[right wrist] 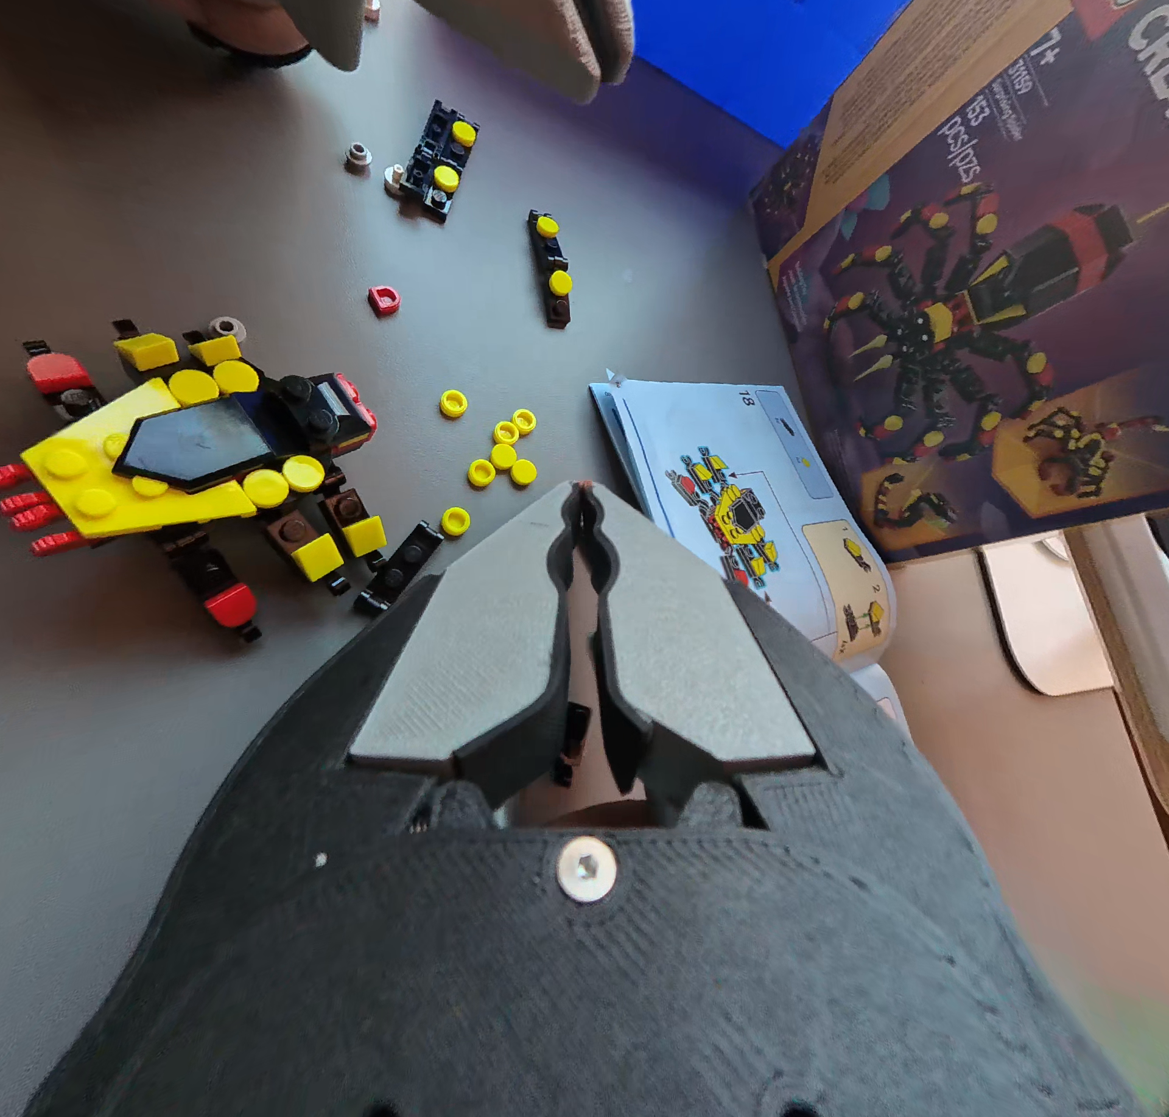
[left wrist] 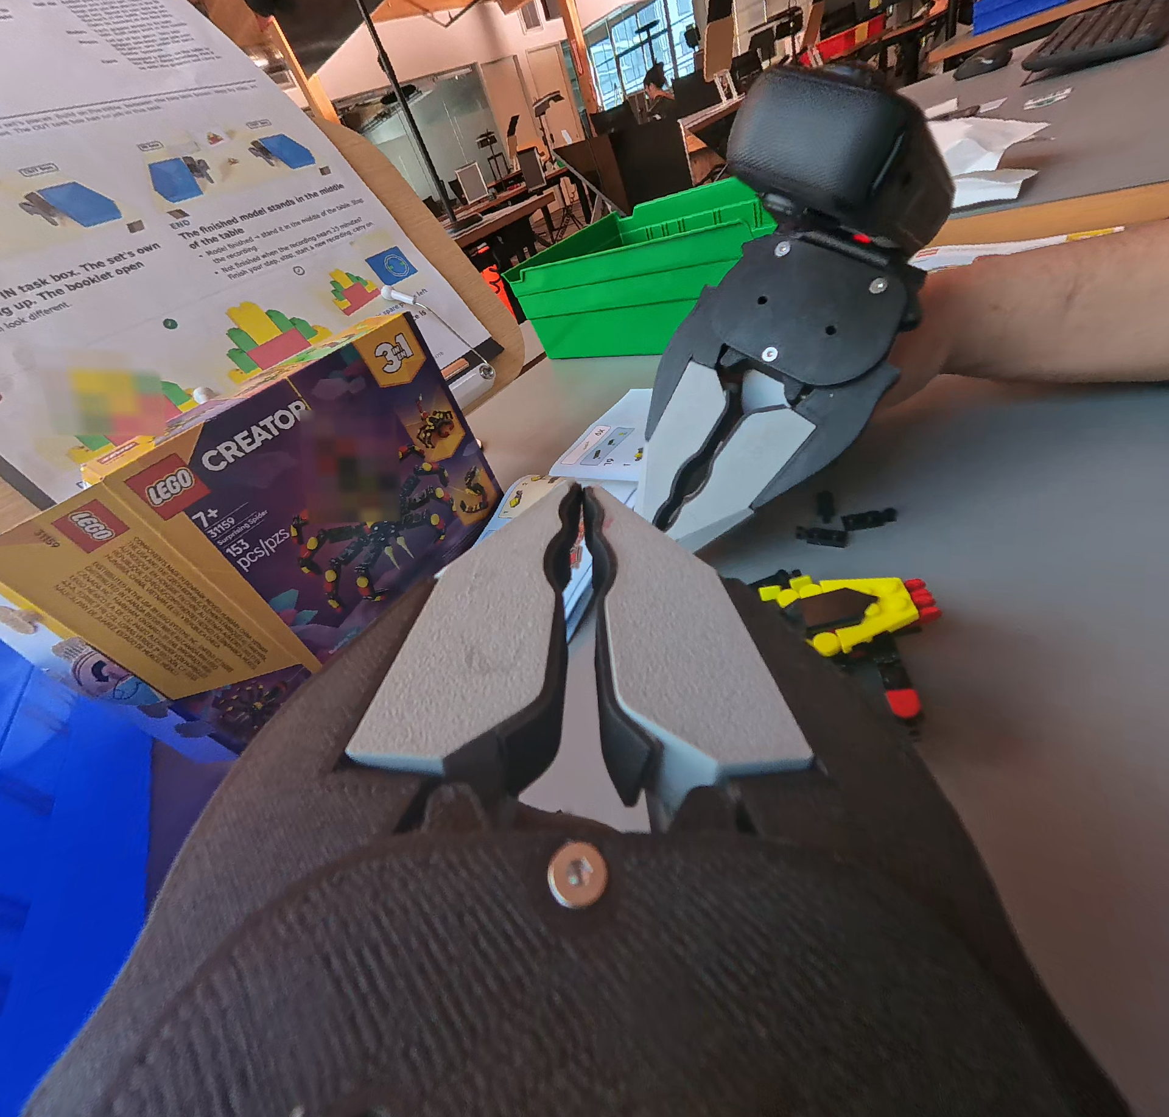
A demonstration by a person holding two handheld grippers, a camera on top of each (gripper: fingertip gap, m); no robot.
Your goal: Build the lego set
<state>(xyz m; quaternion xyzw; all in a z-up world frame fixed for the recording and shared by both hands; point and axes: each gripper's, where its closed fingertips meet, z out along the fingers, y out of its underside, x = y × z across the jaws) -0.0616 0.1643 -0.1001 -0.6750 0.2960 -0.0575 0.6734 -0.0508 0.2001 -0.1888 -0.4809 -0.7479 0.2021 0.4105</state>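
Observation:
My left gripper (left wrist: 582,492) is shut, raised in front of the set's box (left wrist: 284,505), and I see nothing between its pads. My right gripper (right wrist: 581,486) is shut, its tips low over the table beside the open booklet (right wrist: 727,486). It also shows shut in the left wrist view (left wrist: 667,520). The partly built yellow and black model (right wrist: 183,454) lies left of it and also shows in the left wrist view (left wrist: 847,612). Several loose yellow round tiles (right wrist: 503,454) lie just ahead of the right tips. Two black plates with yellow tiles (right wrist: 439,160) (right wrist: 550,267) lie farther off.
A small red piece (right wrist: 384,300) and a bare black plate (right wrist: 402,565) lie near the model. A green bin (left wrist: 632,277) stands at the back, a blue bin (left wrist: 63,833) at the left. A printed sheet on a stand (left wrist: 158,169) rises behind the box. A forearm (left wrist: 1044,321) lies at the right. From the right gripper's tips to the bare black plate (right wrist: 402,565) is close to 5 cm.

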